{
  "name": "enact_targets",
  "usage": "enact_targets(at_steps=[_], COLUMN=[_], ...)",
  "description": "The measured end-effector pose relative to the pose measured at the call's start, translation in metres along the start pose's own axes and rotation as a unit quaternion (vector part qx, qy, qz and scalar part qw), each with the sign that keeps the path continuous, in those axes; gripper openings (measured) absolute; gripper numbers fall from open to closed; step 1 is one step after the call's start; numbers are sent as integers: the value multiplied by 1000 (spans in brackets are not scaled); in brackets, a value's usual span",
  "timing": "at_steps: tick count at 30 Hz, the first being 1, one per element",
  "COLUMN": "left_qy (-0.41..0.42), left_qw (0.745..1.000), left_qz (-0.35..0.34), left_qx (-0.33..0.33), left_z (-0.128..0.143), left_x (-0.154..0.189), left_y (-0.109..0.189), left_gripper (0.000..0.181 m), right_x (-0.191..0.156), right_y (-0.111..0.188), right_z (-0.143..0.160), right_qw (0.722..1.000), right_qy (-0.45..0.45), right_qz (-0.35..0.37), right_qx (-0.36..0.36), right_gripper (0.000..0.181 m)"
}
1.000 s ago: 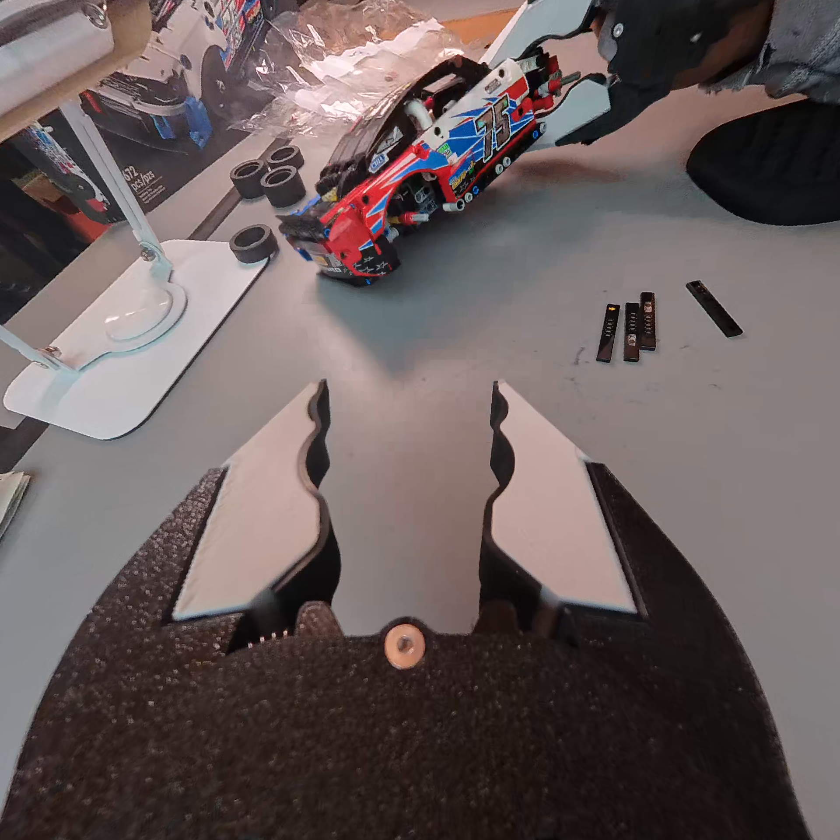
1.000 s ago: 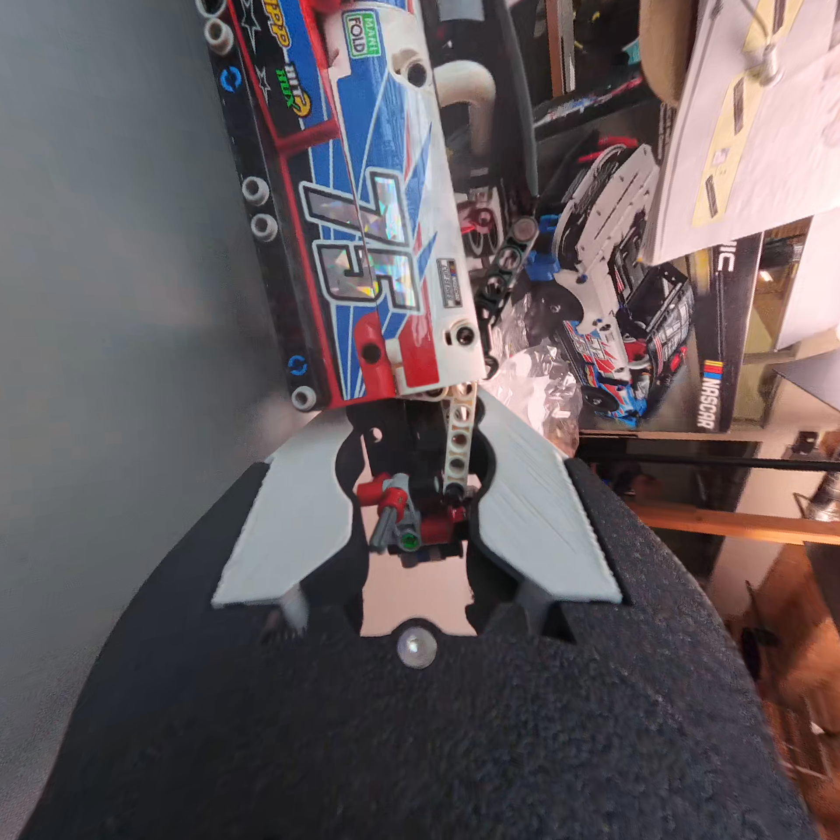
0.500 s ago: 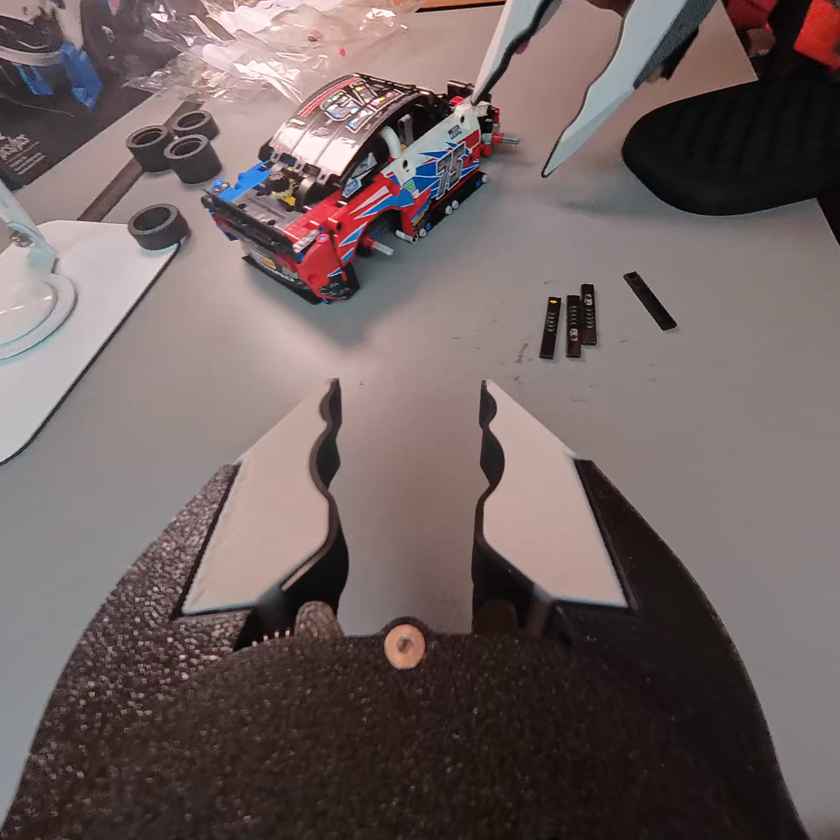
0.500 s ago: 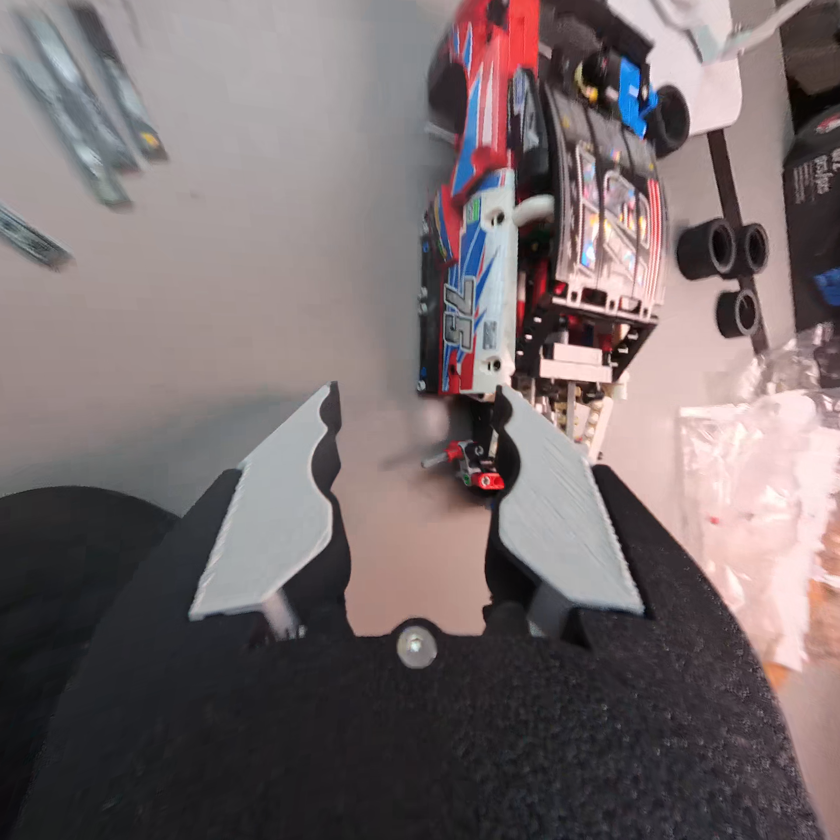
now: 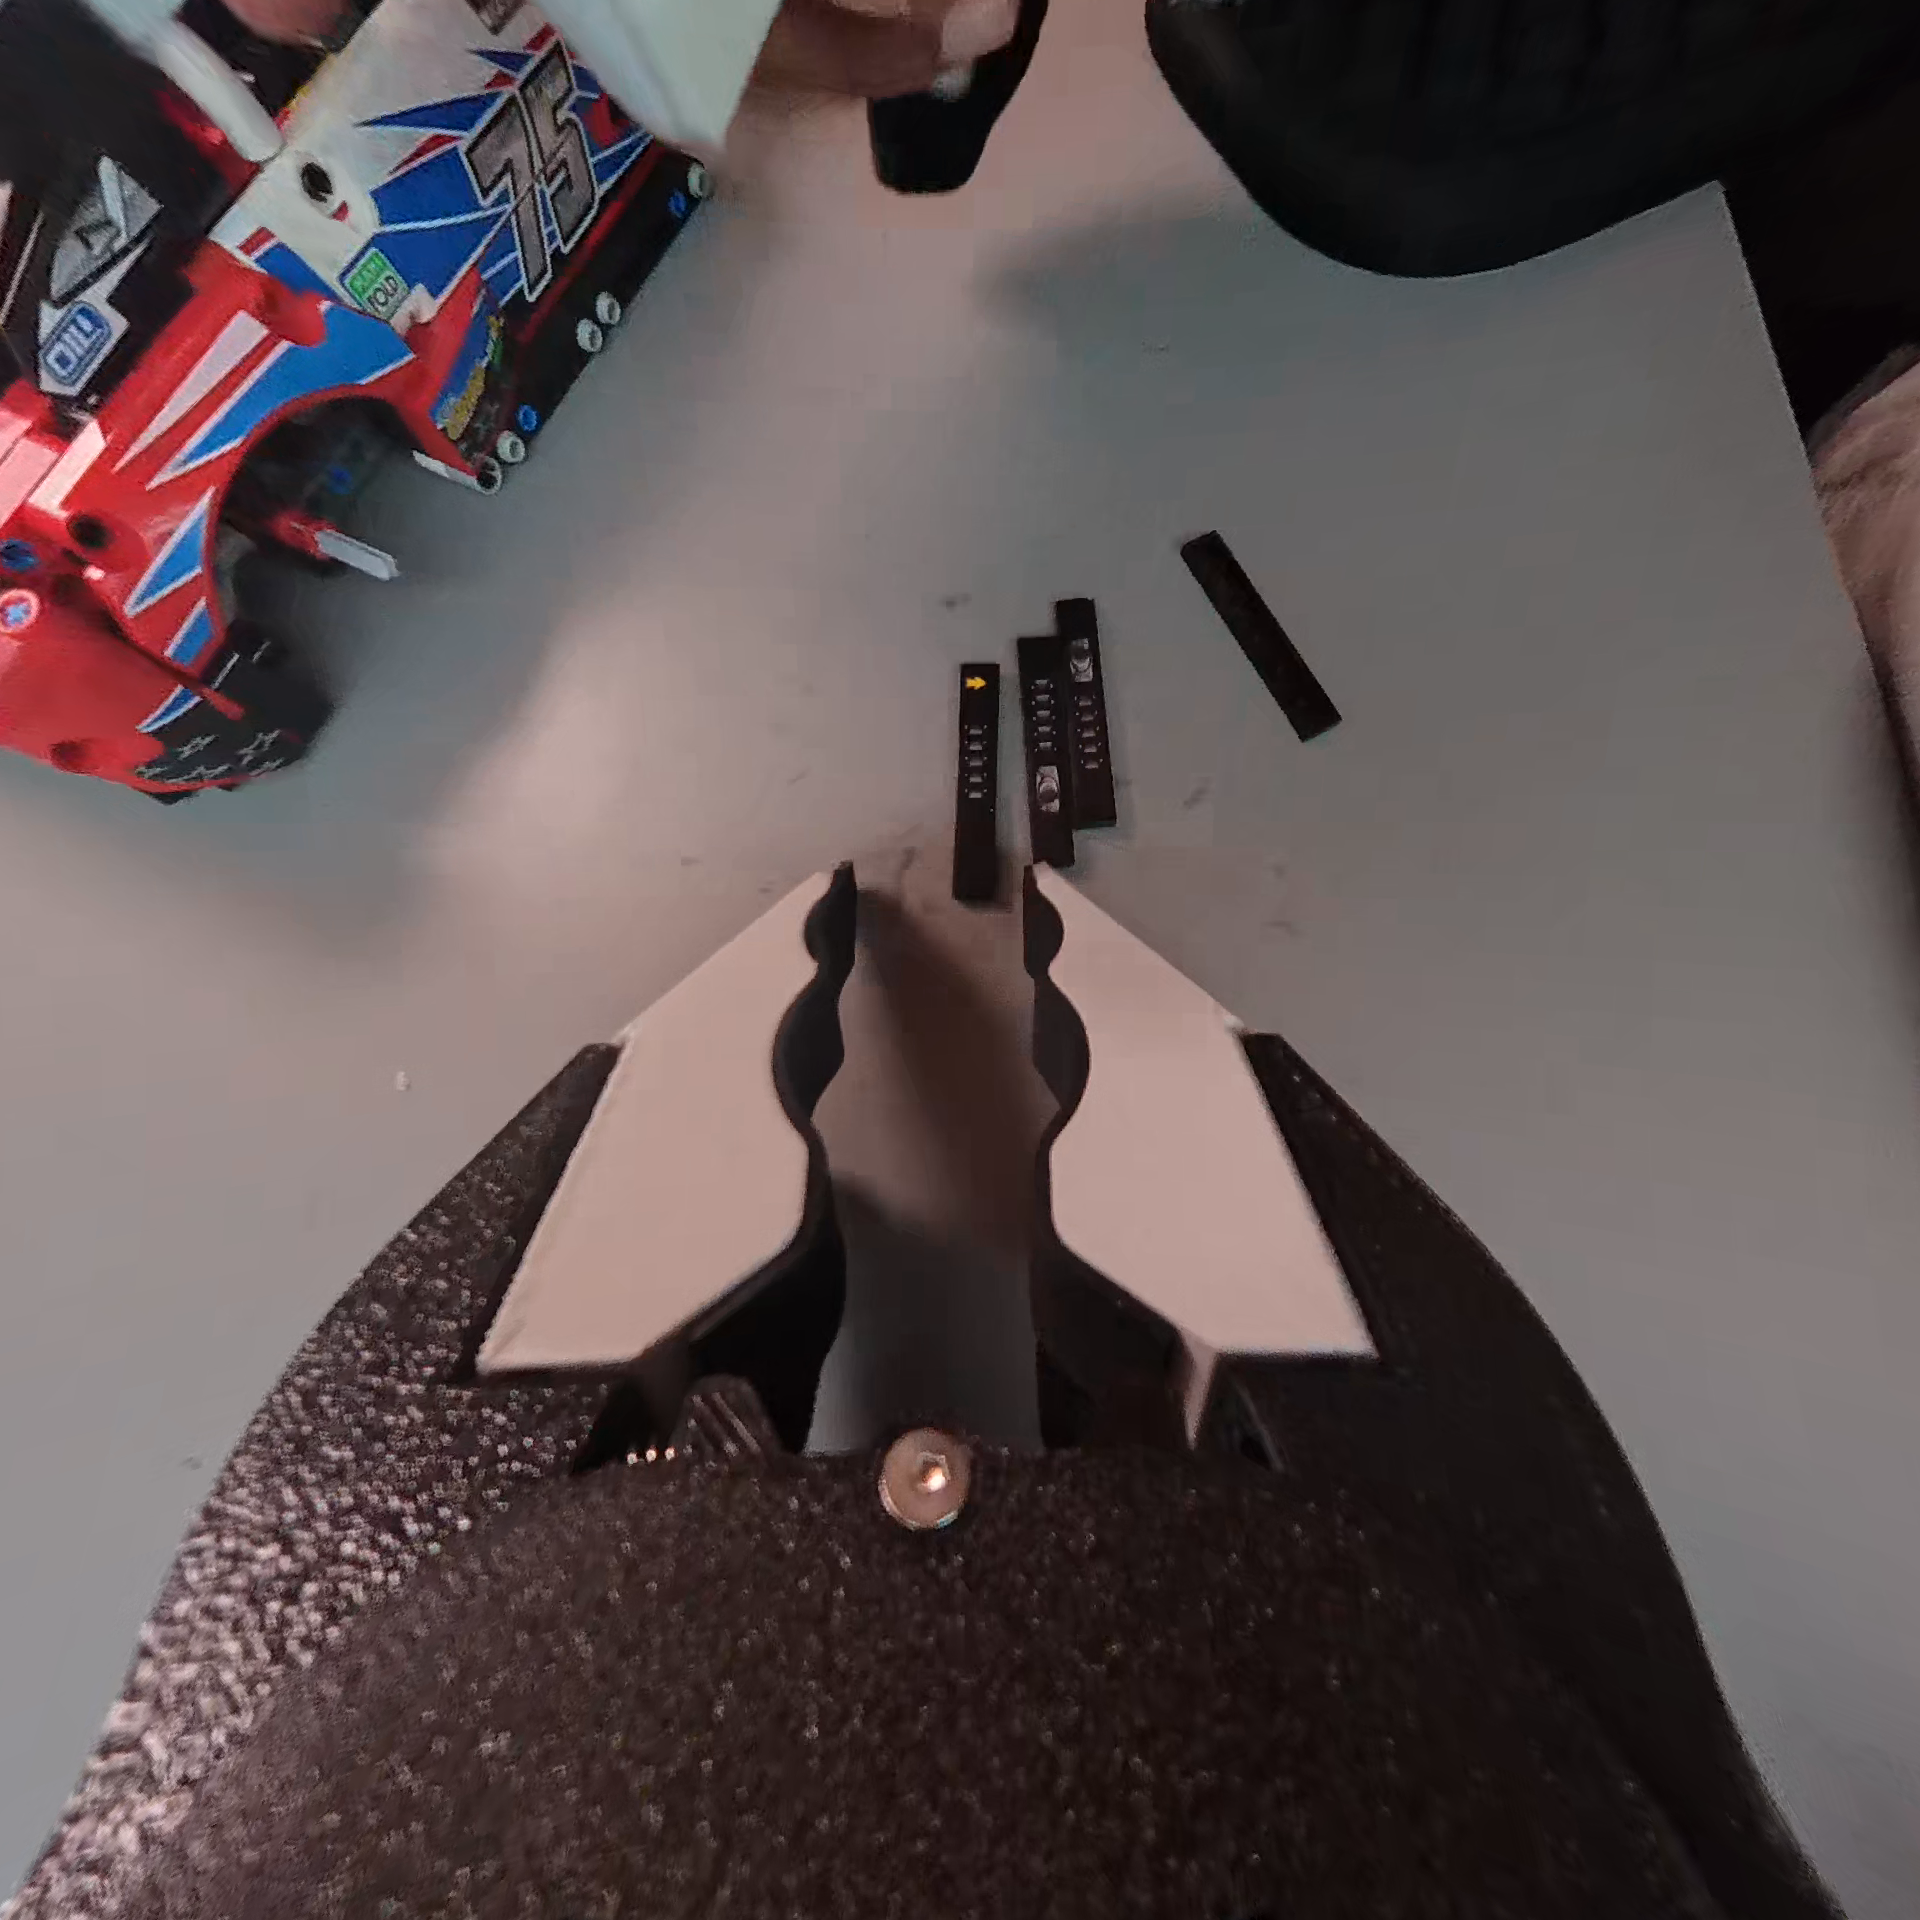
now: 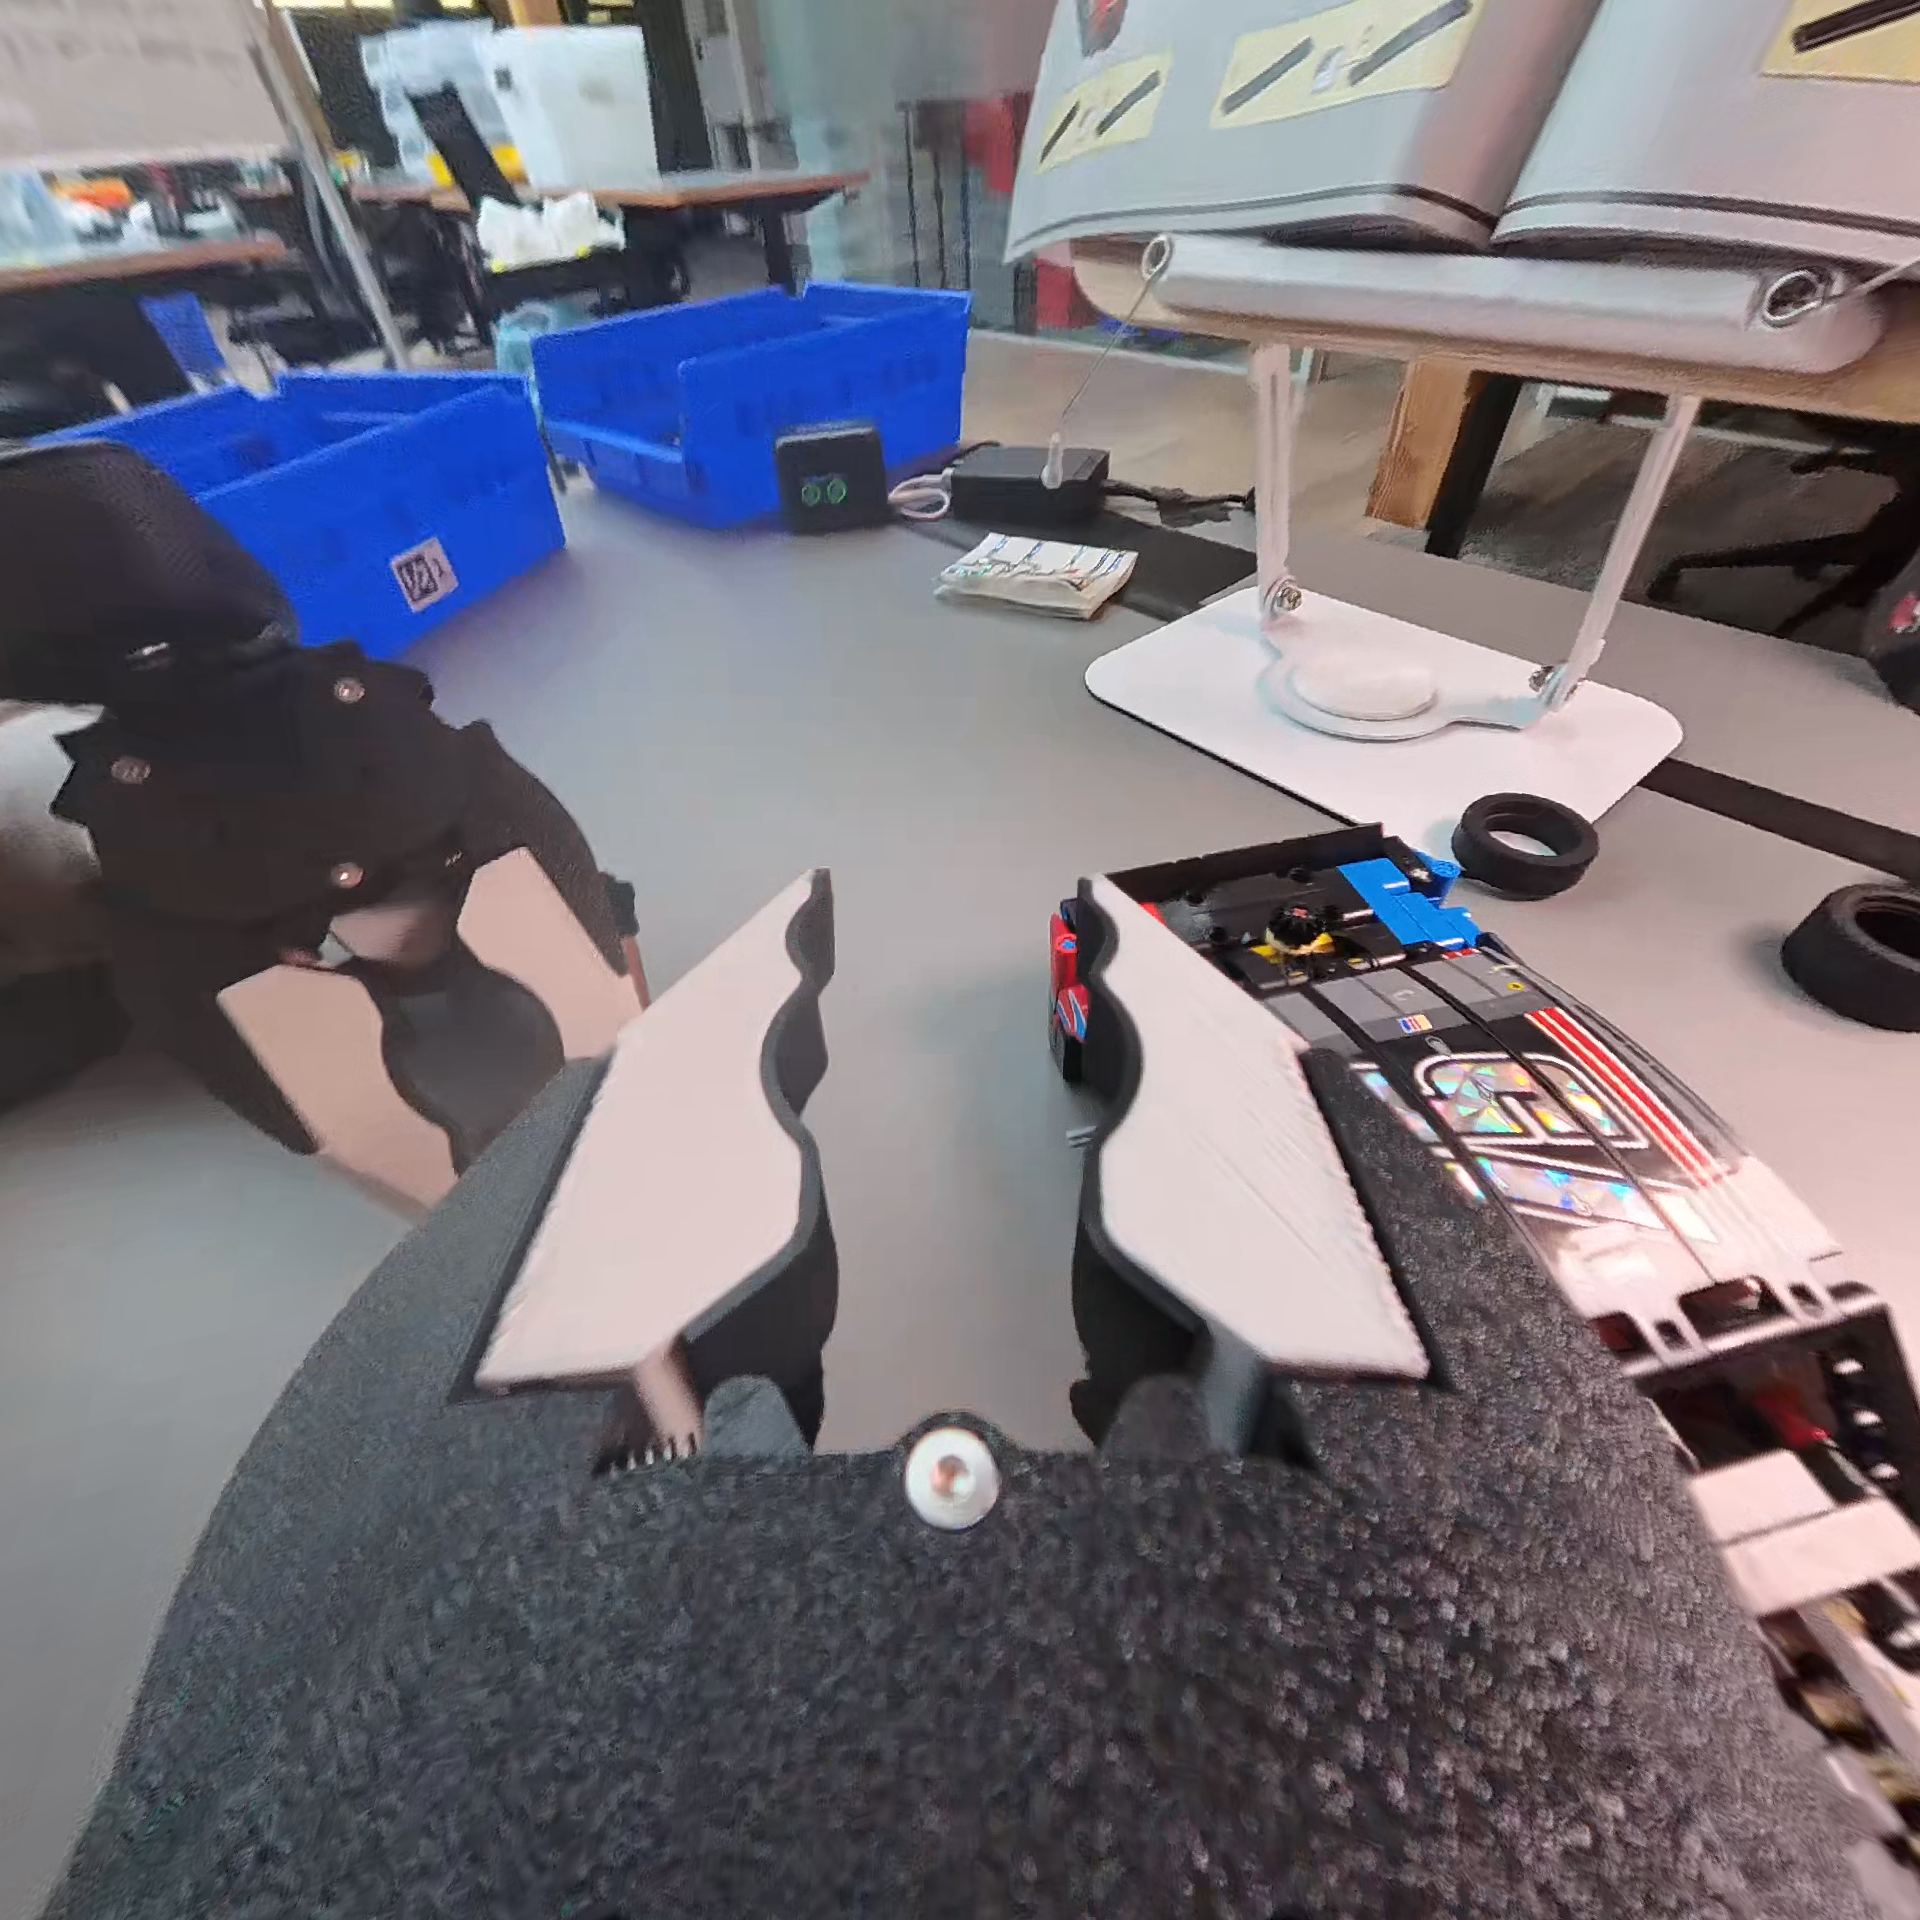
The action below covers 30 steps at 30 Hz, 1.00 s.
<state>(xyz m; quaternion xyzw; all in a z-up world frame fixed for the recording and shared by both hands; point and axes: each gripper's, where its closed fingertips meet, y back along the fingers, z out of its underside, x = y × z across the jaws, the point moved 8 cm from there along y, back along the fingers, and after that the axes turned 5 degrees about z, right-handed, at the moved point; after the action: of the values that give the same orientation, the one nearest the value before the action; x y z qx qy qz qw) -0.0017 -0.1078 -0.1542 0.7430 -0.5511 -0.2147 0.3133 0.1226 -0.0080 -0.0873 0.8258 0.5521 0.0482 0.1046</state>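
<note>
Table (image 5: 1455, 1039) — toy car (image 5: 312, 343) at far left, four flat strips (image 5: 1044, 748) right of it, just ahead of the left gripper (image 5: 940, 883). Right gripper (image 6: 951, 914) beside the car; tyres (image 6: 1522, 844), stand base (image 6: 1382, 717) and bins (image 6: 727, 405) beyond.

A matt, smooth grey table (image 5: 1455, 1039) is seen beneath glossy black plastic strips (image 5: 1081, 717), a shiny red, white and blue plastic brick car (image 5: 291, 343) with holographic foil stickers, matt black rubber tyres (image 6: 1524, 844) and rough-grained black tongs (image 5: 940, 883) faced in smooth pale plastic.

The left gripper (image 5: 940, 883) is hovering with jaws parted just short of a slim black strip (image 5: 977, 781); a red-white-blue brick-built race car (image 5: 312, 343) is sitting at ten o'clock.
</note>
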Motion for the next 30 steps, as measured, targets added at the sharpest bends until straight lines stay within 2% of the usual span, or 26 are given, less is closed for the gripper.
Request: enact_targets(at_steps=[1,7,13,18,21,23,26,28,30], left_qy=[1,13,47,34,36,37,42,50,73], left_qw=[1000,1000,999,999,999,998,989,971,940], left_qz=[2,17,18,8,-4,-35,-116,-198,-302], left_qx=[-1,-4,-4,-6,4,26,80,122,142], left_z=[-1,-1,-2,-1,2,0,-9,-11,-4], left_x=[0,3,-1,0,-2,-6,-10,-8,-3], left_y=[-1,-3,-3,-2,8,29,80,126,180], left_gripper=[30,19,8,7,7,6,7,6,6], right_x=[1,-4,-5,-3,-1,1,3,3,3], right_y=[-4,0,3,7,10,13,17,18,19], right_z=[3,7,7,7,7,6,4,4,4], right_qw=[1000,998,998,997,996,996,995,995,995], right_qy=[-12,10,4,2,6,1,-11,-13,-13], right_qz=[3,-4,-17,-18,-10,-6,-7,-9,-12], right_qx=[12,58,65,78,84,87,97,99,100], right_gripper=[46,36,36,34,32,31,31,30,30])
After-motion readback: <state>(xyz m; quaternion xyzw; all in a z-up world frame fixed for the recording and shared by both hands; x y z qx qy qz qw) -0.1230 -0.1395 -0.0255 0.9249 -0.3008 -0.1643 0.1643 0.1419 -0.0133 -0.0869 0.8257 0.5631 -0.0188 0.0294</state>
